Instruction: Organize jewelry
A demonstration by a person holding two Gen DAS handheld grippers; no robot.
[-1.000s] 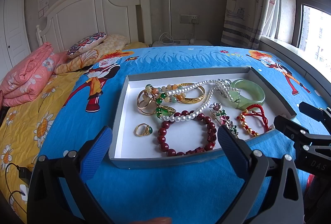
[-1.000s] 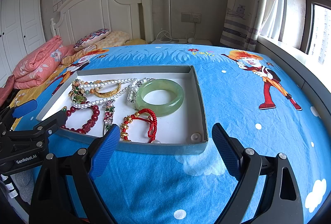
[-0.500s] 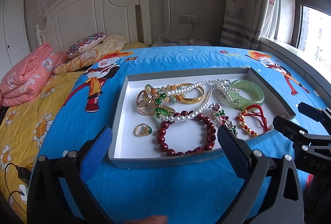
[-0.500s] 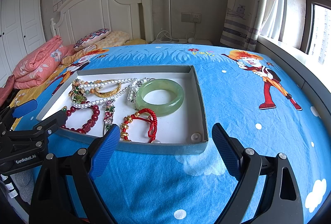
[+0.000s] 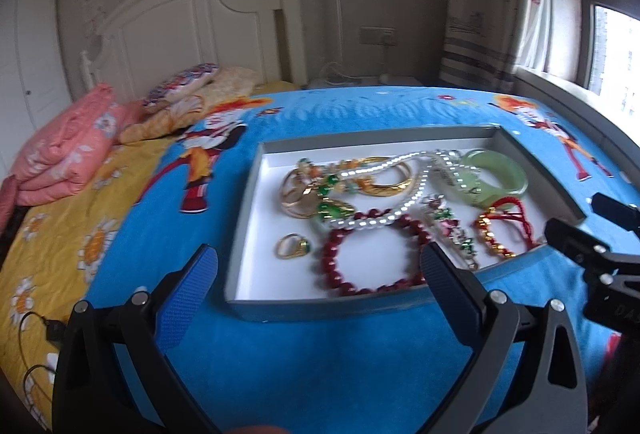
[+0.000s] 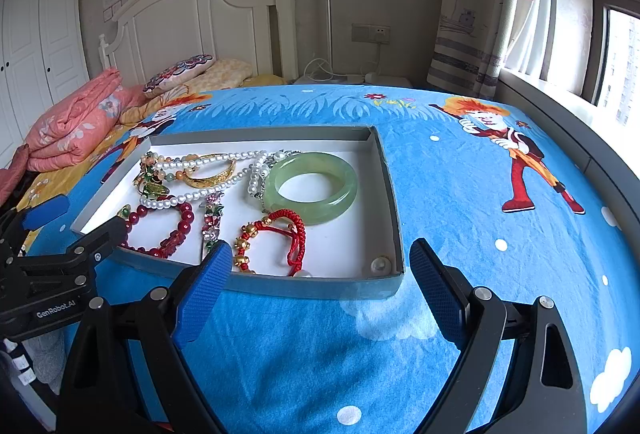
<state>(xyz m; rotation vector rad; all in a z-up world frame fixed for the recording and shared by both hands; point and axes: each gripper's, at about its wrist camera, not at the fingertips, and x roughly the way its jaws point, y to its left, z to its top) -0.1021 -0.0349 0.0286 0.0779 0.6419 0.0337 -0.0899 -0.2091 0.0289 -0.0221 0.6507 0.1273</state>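
Observation:
A grey shallow tray [image 5: 320, 308] [image 6: 312, 290] lies on the blue bedspread, full of jewelry. In it are a green jade bangle [image 6: 312, 187] [image 5: 498, 173], a dark red bead bracelet [image 5: 372, 254] [image 6: 160, 230], a red cord bracelet [image 6: 276, 234] [image 5: 504, 230], a pearl necklace [image 6: 208, 177] [image 5: 400, 201], a gold bangle [image 6: 210, 173] [image 5: 384, 185], a gold ring with a green stone [image 5: 294, 246] and a loose pearl [image 6: 380, 265]. My left gripper [image 5: 318, 270] is open and empty just before the tray's near edge. My right gripper [image 6: 320, 270] is open and empty at the tray's near right corner.
The bed has a white headboard [image 6: 192, 25] and pillows [image 6: 176, 71] at the far end, a folded pink quilt [image 6: 76, 121] at left. A window sill [image 6: 560, 105] and curtain [image 6: 480, 13] run along the right. The left view is blurred.
The left wrist view has shifted slightly and gone blurred, so the left gripper is moving a little. The right gripper and the jewelry have not moved.

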